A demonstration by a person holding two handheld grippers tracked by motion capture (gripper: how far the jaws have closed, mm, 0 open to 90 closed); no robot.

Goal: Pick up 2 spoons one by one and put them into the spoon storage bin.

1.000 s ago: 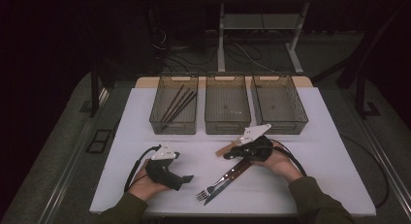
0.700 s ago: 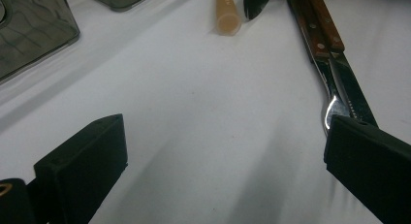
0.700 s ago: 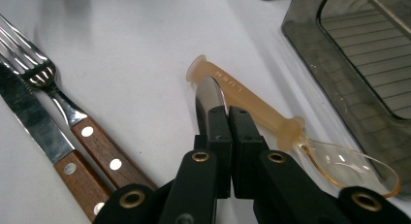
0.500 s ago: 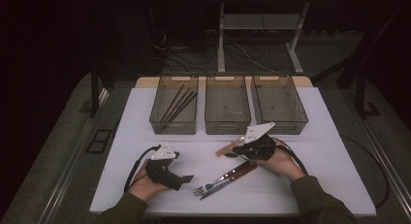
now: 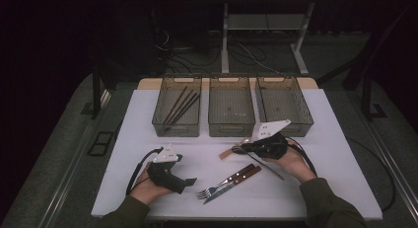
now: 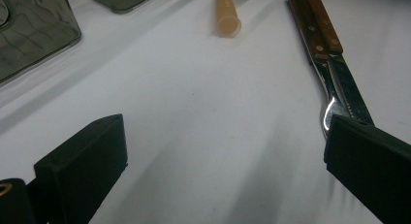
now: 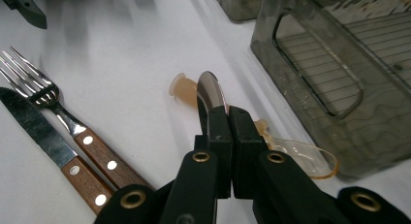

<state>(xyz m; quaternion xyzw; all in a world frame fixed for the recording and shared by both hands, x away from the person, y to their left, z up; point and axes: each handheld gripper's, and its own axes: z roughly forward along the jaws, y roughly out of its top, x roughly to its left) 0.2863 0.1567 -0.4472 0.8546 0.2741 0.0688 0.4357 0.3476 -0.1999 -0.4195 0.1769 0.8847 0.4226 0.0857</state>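
Right gripper view: your right gripper [image 7: 227,118] is clamped on a metal utensil [image 7: 208,90], tip at 12 o'clock toward bins [image 5: 231,109], prob. for sorting; left gripper [image 6: 228,151] gapes wide, empty, w/ fork [image 5: 217,186] & knife [image 5: 235,178] at 1 o'clock.

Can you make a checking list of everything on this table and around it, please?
Surface: white tabletop, flat, no spills seen.
Job's things: three smoky see-through plastic bins in a row at the back; dark chopsticks in the left one. Wooden-handled fork and wooden-handled knife lie side by side.
Clutter: tan plastic spoon lying loose.
Grippers: left gripper open, on the table. Right gripper shut on a shiny metal utensil; kind unclear.
Cables: black gripper cables loop on the table.
Surroundings: dark room, floor cables.
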